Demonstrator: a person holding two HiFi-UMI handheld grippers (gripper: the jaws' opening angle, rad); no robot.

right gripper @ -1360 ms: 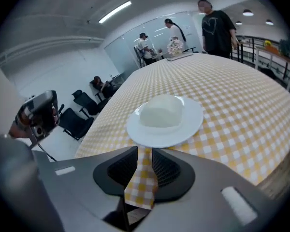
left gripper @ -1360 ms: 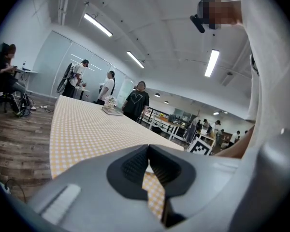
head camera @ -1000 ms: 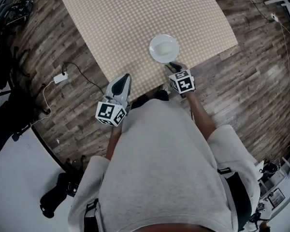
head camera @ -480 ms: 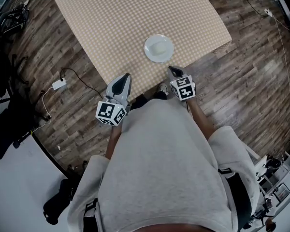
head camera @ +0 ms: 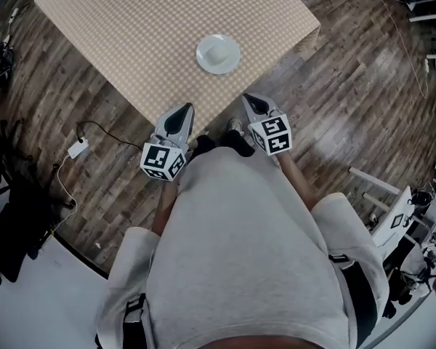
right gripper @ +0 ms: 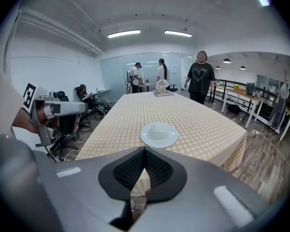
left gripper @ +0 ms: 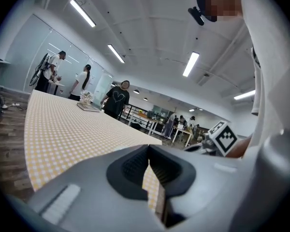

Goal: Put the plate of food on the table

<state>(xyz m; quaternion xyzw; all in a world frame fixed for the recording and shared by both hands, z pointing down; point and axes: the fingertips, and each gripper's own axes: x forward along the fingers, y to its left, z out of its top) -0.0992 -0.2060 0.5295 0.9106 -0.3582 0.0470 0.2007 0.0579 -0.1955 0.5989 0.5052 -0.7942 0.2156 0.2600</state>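
A white plate (head camera: 219,54) with pale food sits on the checked tablecloth of the table (head camera: 131,20), near its front edge; it also shows as the plate (right gripper: 158,135) in the right gripper view. My right gripper (head camera: 248,101) is shut and empty, drawn back from the plate and clear of the table edge. My left gripper (head camera: 182,112) hovers at the table's front edge, its jaws closed with nothing between them. In the left gripper view the left gripper (left gripper: 149,151) points along the table (left gripper: 67,129).
Wood floor surrounds the table. A white power adapter (head camera: 77,148) with cable lies on the floor at left. Several people (right gripper: 201,76) stand at the table's far end. Black chairs (right gripper: 84,103) are at the left; white furniture (head camera: 392,217) stands at the right.
My right gripper let go of the plate's rim, shut, and pulled back and up away from the table. The plate stays on the table. The left gripper shifted slightly.
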